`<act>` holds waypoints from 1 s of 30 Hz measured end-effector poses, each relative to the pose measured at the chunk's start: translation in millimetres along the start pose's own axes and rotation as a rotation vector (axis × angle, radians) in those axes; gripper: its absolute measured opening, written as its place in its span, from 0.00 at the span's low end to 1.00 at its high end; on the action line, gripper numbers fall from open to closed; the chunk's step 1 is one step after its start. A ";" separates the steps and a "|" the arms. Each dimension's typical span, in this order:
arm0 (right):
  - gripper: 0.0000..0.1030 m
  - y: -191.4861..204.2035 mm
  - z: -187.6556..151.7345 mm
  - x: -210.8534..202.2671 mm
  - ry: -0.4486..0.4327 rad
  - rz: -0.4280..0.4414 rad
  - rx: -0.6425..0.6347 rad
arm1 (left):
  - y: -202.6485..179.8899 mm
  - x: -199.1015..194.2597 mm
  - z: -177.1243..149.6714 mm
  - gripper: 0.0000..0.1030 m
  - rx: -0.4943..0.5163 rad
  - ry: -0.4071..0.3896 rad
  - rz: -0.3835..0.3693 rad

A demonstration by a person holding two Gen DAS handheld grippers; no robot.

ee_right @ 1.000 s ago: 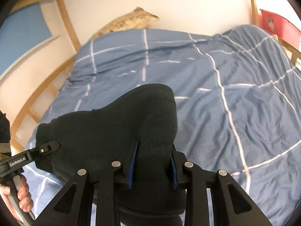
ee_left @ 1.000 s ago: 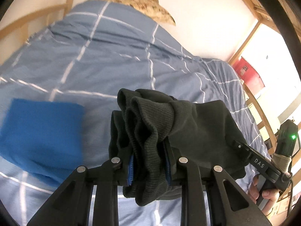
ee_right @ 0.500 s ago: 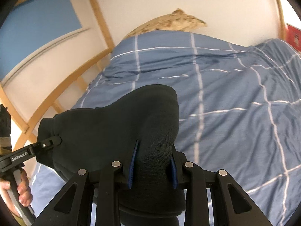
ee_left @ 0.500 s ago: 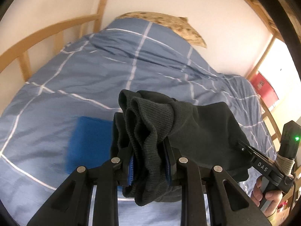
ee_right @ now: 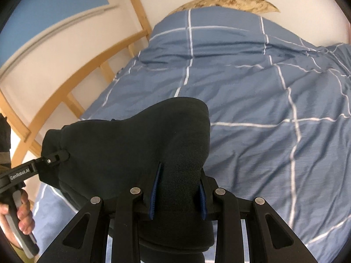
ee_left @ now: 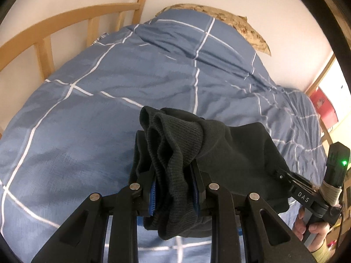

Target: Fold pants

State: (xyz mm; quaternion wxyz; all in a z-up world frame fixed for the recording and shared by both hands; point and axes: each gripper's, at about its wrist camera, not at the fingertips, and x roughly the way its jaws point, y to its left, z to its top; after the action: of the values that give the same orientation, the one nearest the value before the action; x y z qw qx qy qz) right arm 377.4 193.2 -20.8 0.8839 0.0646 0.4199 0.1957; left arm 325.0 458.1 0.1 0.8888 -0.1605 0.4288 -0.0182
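Observation:
The dark pants (ee_left: pixel 230 153) hang bunched in the air between both grippers, above the blue checked duvet (ee_left: pixel 109 109). My left gripper (ee_left: pixel 175 188) is shut on a ribbed, folded end of the pants. My right gripper (ee_right: pixel 178 188) is shut on the other end of the pants (ee_right: pixel 131 144). The right gripper also shows at the right edge of the left wrist view (ee_left: pixel 283 176), touching the fabric. The left gripper shows at the left of the right wrist view (ee_right: pixel 59 156), at the pants' edge.
A wooden bed rail (ee_left: pixel 43 39) runs along the left side, also in the right wrist view (ee_right: pixel 72 83). A patterned pillow (ee_left: pixel 241 26) lies at the head by the white wall. A red box (ee_left: pixel 324 109) stands beyond the bed's right side.
Both grippers have swung left with the pants held between them. The blue folded item seen earlier at the left has gone out of view, and the bed rail has come into view.

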 end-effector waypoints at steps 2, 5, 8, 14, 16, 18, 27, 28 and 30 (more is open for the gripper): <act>0.30 0.1 -4.4 12.9 0.013 -0.015 -0.010 | 2.9 8.6 -2.6 0.27 0.038 0.008 0.011; 0.37 -2.1 -10.6 24.2 0.028 -0.047 -0.011 | 9.8 15.0 -3.5 0.35 0.058 0.009 0.046; 0.62 -1.8 -13.2 30.5 0.038 -0.130 -0.030 | 20.1 17.3 -3.0 0.52 0.064 0.000 0.105; 0.74 6.2 -20.4 17.7 -0.004 -0.277 -0.105 | 20.9 6.7 -3.6 0.66 0.073 -0.004 0.172; 0.76 8.4 -20.1 8.7 -0.018 -0.297 -0.110 | 15.2 -3.5 -0.5 0.74 0.087 -0.029 0.226; 0.76 10.2 -17.5 -2.1 -0.042 -0.310 -0.116 | 8.7 -13.5 1.6 0.75 0.099 -0.043 0.241; 0.82 5.0 -17.7 -61.7 -0.125 -0.253 -0.109 | -46.8 -74.1 -8.2 0.81 0.169 -0.158 0.363; 0.82 2.3 -19.5 -70.2 -0.128 -0.234 -0.108 | -52.3 -81.5 -12.2 0.82 0.169 -0.173 0.353; 0.82 -0.5 -23.7 -83.4 -0.142 -0.218 -0.100 | -67.0 -97.0 -25.3 0.83 0.174 -0.194 0.322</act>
State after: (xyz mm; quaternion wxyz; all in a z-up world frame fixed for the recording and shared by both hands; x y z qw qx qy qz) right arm 311.8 158.1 23.7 0.9295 -0.0118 0.3504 0.1141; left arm 251.3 404.3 78.9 0.9279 -0.0133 0.3580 0.1027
